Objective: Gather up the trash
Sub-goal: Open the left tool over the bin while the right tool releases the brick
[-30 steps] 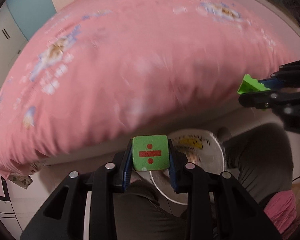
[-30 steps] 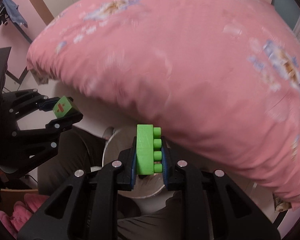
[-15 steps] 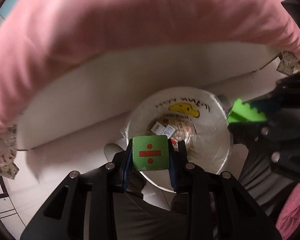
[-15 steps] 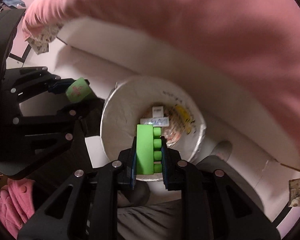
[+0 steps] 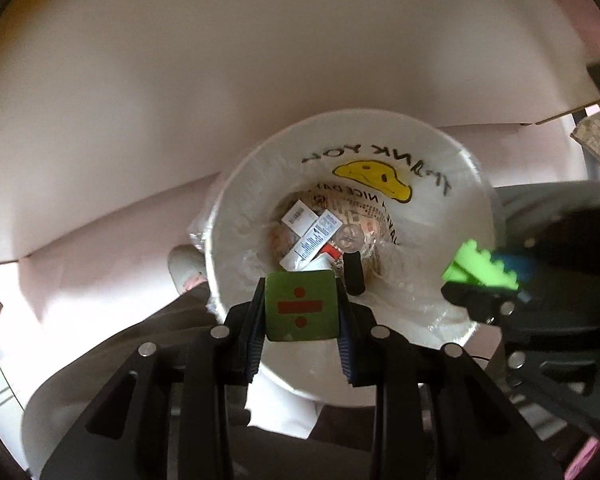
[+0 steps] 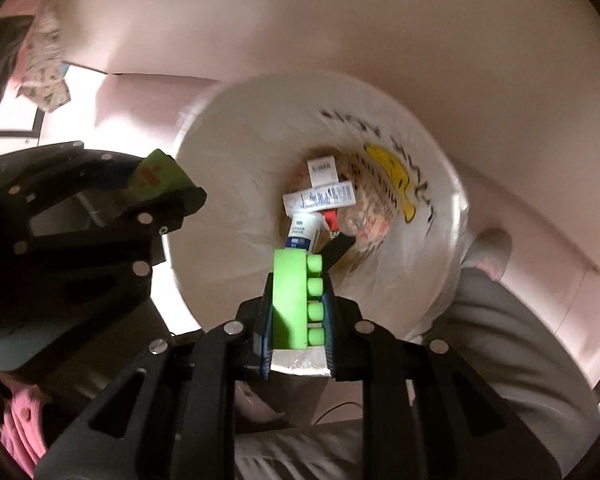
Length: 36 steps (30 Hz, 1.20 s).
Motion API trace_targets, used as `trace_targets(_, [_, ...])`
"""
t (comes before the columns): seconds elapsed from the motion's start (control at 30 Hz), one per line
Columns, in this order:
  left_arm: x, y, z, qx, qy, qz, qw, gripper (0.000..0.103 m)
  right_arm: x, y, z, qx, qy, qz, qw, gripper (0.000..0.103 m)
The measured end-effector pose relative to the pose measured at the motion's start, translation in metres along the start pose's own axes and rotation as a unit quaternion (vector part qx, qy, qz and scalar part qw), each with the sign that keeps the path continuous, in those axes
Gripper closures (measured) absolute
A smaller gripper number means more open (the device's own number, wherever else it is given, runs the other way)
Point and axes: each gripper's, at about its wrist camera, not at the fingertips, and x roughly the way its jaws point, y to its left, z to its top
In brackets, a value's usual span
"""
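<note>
Trash bin (image 5: 236,216), lined with a smiley bag, sits below both grippers, by the person's leg. Left gripper (image 5: 300,312) pinches one green cube (image 5: 300,306) at the near rim; right gripper (image 6: 298,302) pinches one green brick (image 6: 290,300). Best bet: centre each over the opening before letting go. Two small boxes (image 5: 314,236) lie inside

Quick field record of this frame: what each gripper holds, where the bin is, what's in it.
left gripper: shut on green cube with red division sign
right gripper: shut on green studded brick
bin: white, bag-lined, directly below both grippers
bin contents: small cartons, crumpled wrappers
bag print: yellow smiley face
release: not yet, both items held above the opening
</note>
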Motion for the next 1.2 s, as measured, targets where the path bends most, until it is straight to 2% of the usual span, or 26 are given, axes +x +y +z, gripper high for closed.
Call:
trace_targets(0.3, [0.045, 0.011, 0.014, -0.043, 0.046, -0.03, 0.9976, 0.07, 0.052, -0.017, 0.004, 0.043, 0.056, 0.02, 0.997, 0.081])
trace_targets(0.47, [0.059, 0.012, 0.019, -0.054, 0.058, -0.046, 0.9958, 0.07, 0.062, -0.016, 0.007, 0.044, 0.065, 0.021, 0.997, 0.081])
trace_targets(0.63, [0.071, 0.009, 0.02, -0.054, 0.072, -0.051, 0.9946, 0.07, 0.069, -0.016, 0.009, 0.04, 0.064, 0.0, 0.997, 0.081])
trace_targets(0.67, [0.072, 0.009, 0.021, -0.054, 0.072, -0.053, 0.9945, 0.065, 0.072, -0.016, 0.009, 0.039, 0.065, -0.005, 0.997, 0.078])
trace_targets(0.7, [0.072, 0.008, 0.021, -0.053, 0.071, -0.052, 0.9947, 0.053, 0.074, -0.017, 0.009, 0.037, 0.066, -0.011, 0.997, 0.072])
trace_targets(0.73, [0.071, 0.007, 0.021, -0.053, 0.068, -0.05, 0.995, 0.049, 0.073, -0.017, 0.009, 0.038, 0.065, -0.015, 0.997, 0.057])
trace_targets(0.77, [0.07, 0.007, 0.021, -0.051, 0.065, -0.047, 0.9954, 0.048, 0.071, -0.017, 0.009, 0.04, 0.059, -0.02, 0.997, 0.051])
trace_targets(1.2, [0.054, 0.007, 0.016, -0.042, 0.046, -0.036, 0.9974, 0.048, 0.053, -0.01, 0.002, 0.03, 0.043, -0.024, 0.998, 0.051])
